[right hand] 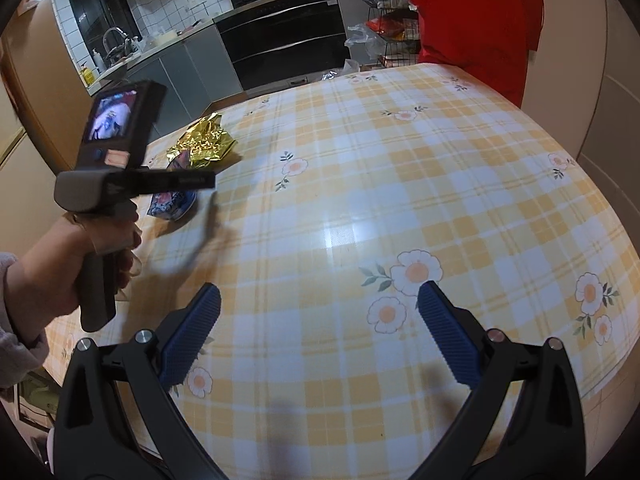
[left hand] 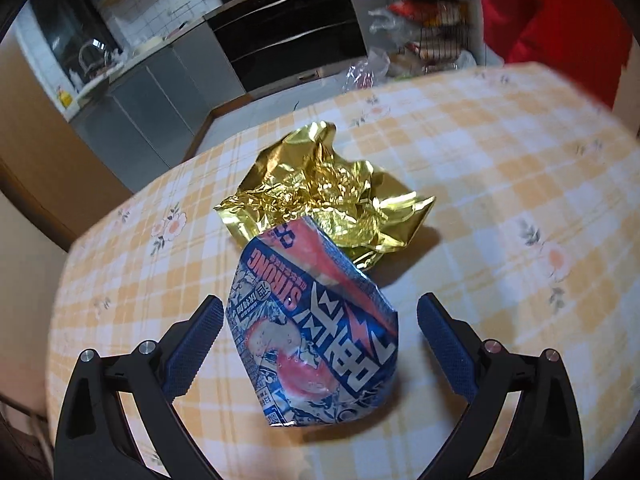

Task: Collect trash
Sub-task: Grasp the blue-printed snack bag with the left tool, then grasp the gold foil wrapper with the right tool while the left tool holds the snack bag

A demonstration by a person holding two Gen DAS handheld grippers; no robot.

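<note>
A crumpled blue, white and pink snack wrapper (left hand: 316,344) lies on the checked tablecloth (left hand: 500,184). A crumpled gold foil wrapper (left hand: 328,188) lies just beyond it, touching it. My left gripper (left hand: 320,320) is open, its blue pads on either side of the near end of the blue wrapper, not closed on it. In the right wrist view the left gripper unit sits over the blue wrapper (right hand: 172,204) and the gold foil (right hand: 204,146) at the table's left. My right gripper (right hand: 320,308) is open and empty above bare tablecloth (right hand: 360,200).
Beyond the table's far edge are a black oven (right hand: 280,32), grey cabinets and a sink counter (right hand: 120,56). A wire rack with packets (right hand: 384,20) and a red garment (right hand: 476,16) stand at the far right. Clear plastic (left hand: 360,72) lies by the far edge.
</note>
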